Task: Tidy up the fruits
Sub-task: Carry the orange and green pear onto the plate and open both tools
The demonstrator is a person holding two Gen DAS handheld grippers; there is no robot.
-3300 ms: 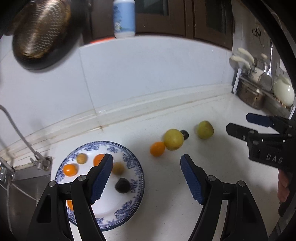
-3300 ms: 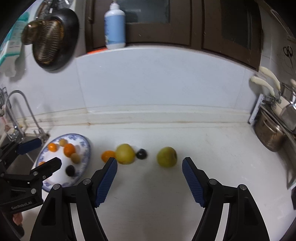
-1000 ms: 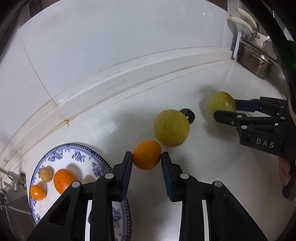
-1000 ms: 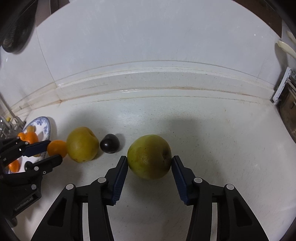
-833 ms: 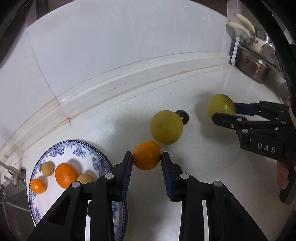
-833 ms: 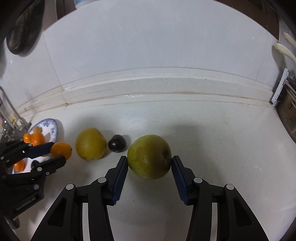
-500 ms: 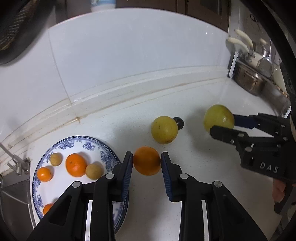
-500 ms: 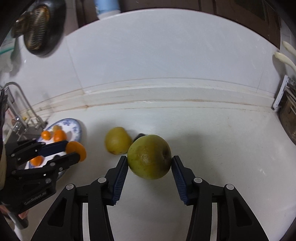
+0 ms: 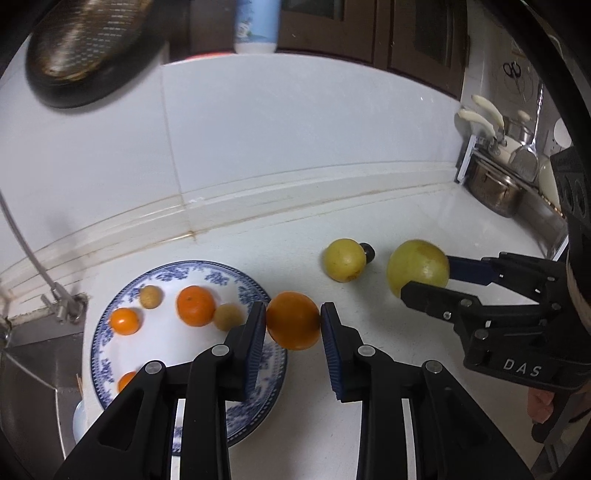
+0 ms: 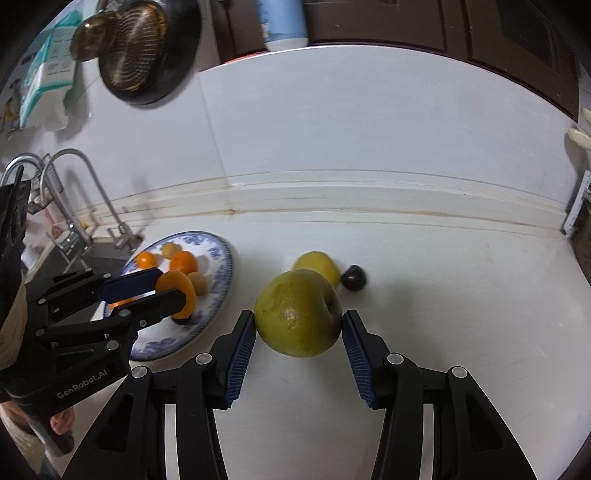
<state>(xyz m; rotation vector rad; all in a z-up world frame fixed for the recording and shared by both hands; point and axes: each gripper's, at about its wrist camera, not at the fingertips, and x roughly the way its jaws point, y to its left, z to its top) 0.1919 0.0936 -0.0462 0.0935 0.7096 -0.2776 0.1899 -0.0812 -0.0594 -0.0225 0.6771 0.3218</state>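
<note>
My left gripper (image 9: 293, 320) is shut on an orange (image 9: 293, 320) and holds it in the air at the right rim of the blue-patterned plate (image 9: 236, 275). The plate carries several small oranges and brownish fruits. My right gripper (image 10: 298, 323) is shut on a large green pear (image 10: 298, 312), lifted off the white counter. In the left wrist view the same pear (image 9: 417, 266) shows at the right between the right gripper's fingers (image 9: 430, 299). A yellow pear (image 9: 345, 260) and a small dark plum (image 9: 367, 252) lie on the counter behind.
A sink with a tap (image 10: 88, 184) lies left of the plate. A steel pot (image 9: 495, 190) and utensils stand at the far right. A dark pan (image 10: 147, 48) hangs on the tiled wall, with a white-blue bottle (image 9: 256, 26) on the ledge above. A hand (image 10: 59, 421) grips the left tool.
Both grippers rose off the counter with their fruit and drew back. The orange moved left to the plate's rim. The green pear came off the counter, leaving the yellow pear and plum behind.
</note>
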